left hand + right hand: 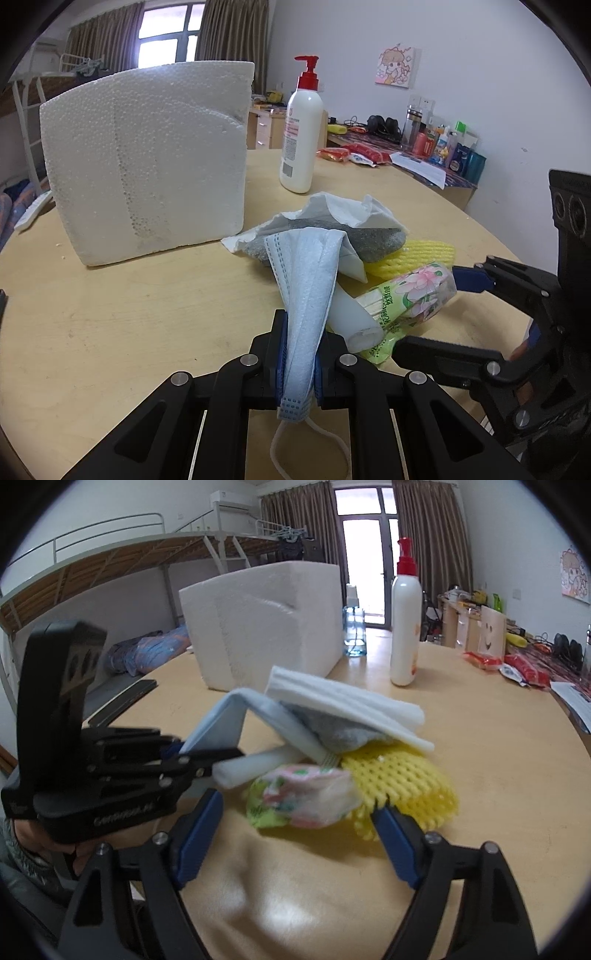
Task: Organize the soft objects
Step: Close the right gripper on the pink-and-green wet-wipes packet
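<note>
A pile of soft things lies on the round wooden table [129, 314]. My left gripper [301, 354] is shut on a light blue face mask [310, 280], which drapes up over the pile; it also shows in the right wrist view [236, 720]. The pile holds white tissue paper [343, 210], a grey sponge [369, 236], a yellow foam net [413, 256] and a floral tissue pack [417, 291]. My right gripper [299, 819] is open, its jaws on either side of the floral tissue pack [314, 797] and next to the yellow foam net [399, 779].
A large white styrofoam block [147, 158] stands behind the pile. A white pump bottle [301, 133] with a red top stands to its right. A dark phone [122, 701] lies near the table's left edge. A cluttered desk [424, 147] stands beyond the table.
</note>
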`<action>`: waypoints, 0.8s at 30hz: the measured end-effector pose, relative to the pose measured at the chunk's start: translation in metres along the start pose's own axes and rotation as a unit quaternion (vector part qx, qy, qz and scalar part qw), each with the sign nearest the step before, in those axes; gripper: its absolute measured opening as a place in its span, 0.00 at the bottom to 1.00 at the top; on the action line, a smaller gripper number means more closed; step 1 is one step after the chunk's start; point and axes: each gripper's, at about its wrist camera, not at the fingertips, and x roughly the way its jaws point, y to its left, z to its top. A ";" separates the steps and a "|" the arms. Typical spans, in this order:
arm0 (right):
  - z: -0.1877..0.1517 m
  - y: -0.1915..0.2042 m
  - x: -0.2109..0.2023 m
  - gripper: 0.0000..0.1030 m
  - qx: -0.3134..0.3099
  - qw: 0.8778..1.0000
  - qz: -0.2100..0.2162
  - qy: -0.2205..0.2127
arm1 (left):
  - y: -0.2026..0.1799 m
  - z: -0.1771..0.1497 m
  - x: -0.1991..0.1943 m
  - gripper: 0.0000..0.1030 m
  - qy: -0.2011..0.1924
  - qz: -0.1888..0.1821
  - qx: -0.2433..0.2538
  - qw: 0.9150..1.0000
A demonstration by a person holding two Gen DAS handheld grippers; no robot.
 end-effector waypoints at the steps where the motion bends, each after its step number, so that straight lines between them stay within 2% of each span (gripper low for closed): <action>1: 0.002 0.001 0.001 0.82 0.000 1.000 0.004 -0.001 | 0.000 0.000 0.000 0.12 -0.001 -0.001 0.000 1.000; 2: 0.005 0.001 0.001 0.79 -0.001 1.000 0.009 -0.003 | 0.000 0.000 -0.001 0.12 -0.002 0.000 -0.001 1.000; 4: 0.006 0.003 0.003 0.64 -0.004 1.000 0.015 0.001 | 0.001 -0.001 -0.001 0.12 -0.003 -0.002 -0.002 1.000; 7: 0.003 0.005 0.005 0.49 -0.003 1.000 0.018 0.009 | 0.002 -0.001 -0.002 0.12 -0.005 -0.001 -0.003 1.000; 16: -0.024 0.009 -0.023 0.49 -0.018 0.999 0.004 0.034 | 0.003 -0.002 -0.002 0.12 -0.006 -0.004 -0.004 1.000; 20: -0.018 0.004 -0.047 0.50 0.001 1.000 0.019 -0.014 | 0.004 -0.003 -0.004 0.12 -0.010 -0.001 -0.005 1.000; 22: -0.010 0.006 -0.048 0.59 -0.001 0.999 0.011 -0.036 | 0.005 -0.004 -0.005 0.12 -0.011 0.000 -0.007 1.000; 24: -0.002 0.007 -0.040 0.63 -0.002 0.999 0.009 -0.041 | 0.004 -0.004 -0.006 0.12 -0.012 0.000 -0.008 1.000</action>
